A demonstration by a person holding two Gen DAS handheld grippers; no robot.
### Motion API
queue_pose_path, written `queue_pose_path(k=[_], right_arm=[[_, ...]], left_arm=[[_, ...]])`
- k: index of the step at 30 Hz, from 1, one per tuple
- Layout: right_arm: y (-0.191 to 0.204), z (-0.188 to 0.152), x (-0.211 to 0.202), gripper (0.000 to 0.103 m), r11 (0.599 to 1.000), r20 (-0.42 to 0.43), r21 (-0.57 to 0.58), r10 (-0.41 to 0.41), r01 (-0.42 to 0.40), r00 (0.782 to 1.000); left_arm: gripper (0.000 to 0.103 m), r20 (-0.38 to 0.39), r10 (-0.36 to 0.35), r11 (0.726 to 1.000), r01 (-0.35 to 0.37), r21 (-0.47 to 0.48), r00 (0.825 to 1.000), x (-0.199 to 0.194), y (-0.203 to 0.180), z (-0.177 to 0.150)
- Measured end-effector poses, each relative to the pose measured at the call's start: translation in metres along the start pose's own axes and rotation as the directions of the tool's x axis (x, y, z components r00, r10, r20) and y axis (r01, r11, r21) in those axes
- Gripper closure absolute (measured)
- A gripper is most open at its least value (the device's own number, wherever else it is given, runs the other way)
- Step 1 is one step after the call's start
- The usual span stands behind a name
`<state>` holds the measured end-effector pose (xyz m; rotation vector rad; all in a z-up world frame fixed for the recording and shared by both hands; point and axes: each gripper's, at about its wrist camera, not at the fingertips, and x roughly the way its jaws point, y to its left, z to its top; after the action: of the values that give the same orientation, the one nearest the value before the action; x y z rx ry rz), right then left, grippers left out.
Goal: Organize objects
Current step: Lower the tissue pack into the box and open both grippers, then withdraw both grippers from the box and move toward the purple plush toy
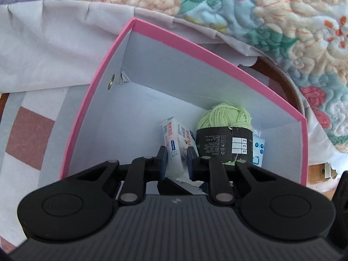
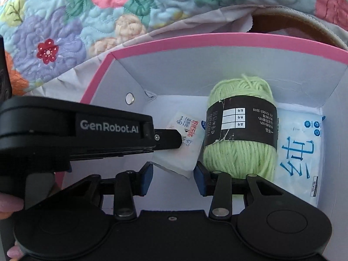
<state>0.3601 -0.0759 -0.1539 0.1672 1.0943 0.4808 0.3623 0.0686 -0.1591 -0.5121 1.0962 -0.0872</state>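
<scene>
A pink-rimmed box (image 1: 195, 45) (image 2: 217, 41) with white inner walls holds a green yarn ball (image 1: 226, 117) (image 2: 239, 158) wrapped in a black label. To its right lies a larger white tissue pack (image 2: 300, 148) (image 1: 258, 150) with blue print. My left gripper (image 1: 176, 161) (image 2: 177, 140) reaches down into the box and is shut on a small white packet (image 1: 171, 139) (image 2: 184, 152) with red and blue print, just left of the yarn. My right gripper (image 2: 173, 179) hovers inside the box, open; the packet's lower corner shows between its fingers, untouched by the pads.
A floral quilt (image 1: 282, 10) (image 2: 87, 10) lies behind the box over a pale grey cloth (image 1: 43, 43). A brown curved wooden edge (image 1: 280, 80) shows at the back right. Checked cloth (image 1: 28, 130) lies left of the box. A person's fingertip (image 2: 8, 204) grips the left handle.
</scene>
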Motion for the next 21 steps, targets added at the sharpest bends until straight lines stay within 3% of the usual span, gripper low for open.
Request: queue_pose_path(k=[6, 9, 11, 12, 14, 18, 21], right_arm=[[0.010, 0.008, 0.008, 0.061, 0.995, -0.002, -0.011, -0.096, 0.096, 0.995], [0.014, 0.010, 0.014, 0.061, 0.993, 0.001, -0.036, -0.115, 0.115, 0.993], [0.017, 0.009, 0.015, 0.056, 0.991, -0.003, -0.068, -0.114, 0.113, 0.994], [0.019, 0.007, 0.012, 0.049, 0.991, -0.004, -0.079, -0.112, 0.111, 0.994], [0.021, 0.002, 0.000, 0.042, 0.991, 0.002, -0.090, -0.098, 0.098, 0.995], [0.023, -0.011, -0.037, 0.042, 0.989, 0.020, -0.136, -0.061, 0.064, 0.998], [0.026, -0.016, -0.072, 0.042, 0.983, 0.042, -0.178, -0.043, 0.050, 0.998]], left_arm=[[0.086, 0.028, -0.027, 0.999, 0.028, -0.036, 0.999, -0.016, 0.003, 0.000], [0.086, 0.047, 0.005, 1.000, -0.005, -0.002, 0.999, -0.029, 0.001, -0.003], [0.086, 0.056, 0.023, 1.000, -0.024, 0.011, 0.998, -0.038, 0.005, -0.005], [0.086, 0.057, 0.032, 0.999, -0.033, 0.014, 0.998, -0.041, 0.004, -0.006], [0.086, 0.053, 0.065, 0.997, -0.067, 0.024, 0.996, -0.051, 0.003, -0.008], [0.081, 0.067, 0.195, 0.975, -0.201, 0.098, 0.978, -0.073, -0.014, -0.019], [0.076, 0.051, 0.191, 0.973, -0.196, 0.119, 0.980, -0.092, -0.024, -0.029]])
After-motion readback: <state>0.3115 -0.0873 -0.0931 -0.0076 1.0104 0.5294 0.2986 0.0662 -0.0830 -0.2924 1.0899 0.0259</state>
